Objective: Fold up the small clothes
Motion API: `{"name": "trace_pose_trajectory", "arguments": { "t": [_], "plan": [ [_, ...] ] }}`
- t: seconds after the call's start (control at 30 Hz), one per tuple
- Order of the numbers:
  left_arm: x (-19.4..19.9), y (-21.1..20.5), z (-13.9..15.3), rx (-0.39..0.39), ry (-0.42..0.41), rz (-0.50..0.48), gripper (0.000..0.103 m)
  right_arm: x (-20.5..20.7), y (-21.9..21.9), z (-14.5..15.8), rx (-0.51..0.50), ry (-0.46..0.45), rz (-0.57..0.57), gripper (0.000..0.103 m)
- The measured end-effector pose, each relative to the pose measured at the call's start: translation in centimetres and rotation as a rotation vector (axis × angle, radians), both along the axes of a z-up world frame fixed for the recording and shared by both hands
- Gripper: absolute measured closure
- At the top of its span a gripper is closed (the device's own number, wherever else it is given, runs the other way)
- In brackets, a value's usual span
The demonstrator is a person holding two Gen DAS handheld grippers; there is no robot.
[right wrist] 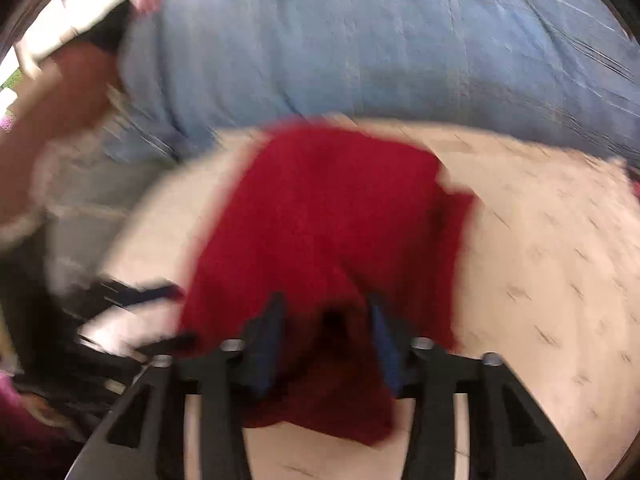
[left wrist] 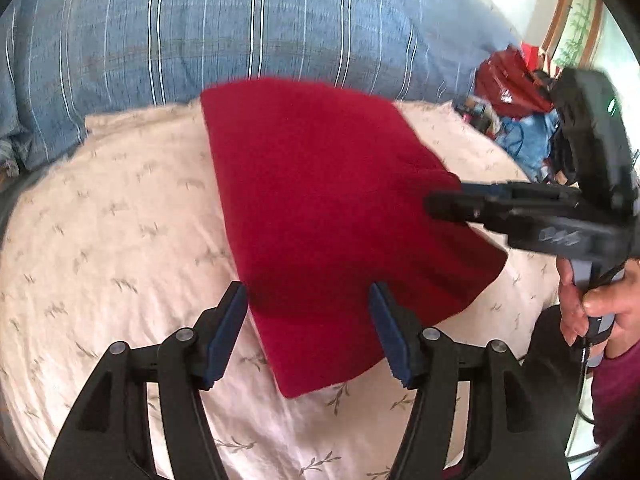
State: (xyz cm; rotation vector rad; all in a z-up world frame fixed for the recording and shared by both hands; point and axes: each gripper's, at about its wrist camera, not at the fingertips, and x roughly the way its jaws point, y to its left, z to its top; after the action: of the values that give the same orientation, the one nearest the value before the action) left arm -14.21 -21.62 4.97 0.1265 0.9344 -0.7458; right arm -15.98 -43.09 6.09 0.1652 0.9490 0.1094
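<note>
A folded red knit garment lies on a cream leaf-print sheet. My left gripper is open, its fingers astride the garment's near edge, just above it. My right gripper enters from the right in the left wrist view, with its tip at the garment's right edge. In the blurred right wrist view the right gripper is open, with the red garment lying between and under its fingers. The left gripper shows faintly at the garment's left edge.
A blue striped duvet is bunched behind the garment. Red and blue items are piled at the far right beside a window. The person's hand holds the right gripper's handle.
</note>
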Motion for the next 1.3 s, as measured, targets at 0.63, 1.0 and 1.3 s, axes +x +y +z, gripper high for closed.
{"name": "trace_pose_trajectory", "arguments": {
  "t": [0.63,1.0,1.3],
  "plan": [
    [-0.7,-0.7,0.6,-0.002,-0.016,0.029,0.041,-2.3,1.4,-1.0,0.096,0.014,0.054,0.093],
    [-0.3,-1.1,-0.4,0.002,-0.012,0.050,0.039,-4.4,-1.4,0.0,0.233,-0.010,-0.012,0.083],
    [-0.2,-1.5,-0.6,0.010,-0.021,0.065,0.038,-1.2,-0.1,2.7,0.161,-0.137,-0.067,0.069]
  ]
}}
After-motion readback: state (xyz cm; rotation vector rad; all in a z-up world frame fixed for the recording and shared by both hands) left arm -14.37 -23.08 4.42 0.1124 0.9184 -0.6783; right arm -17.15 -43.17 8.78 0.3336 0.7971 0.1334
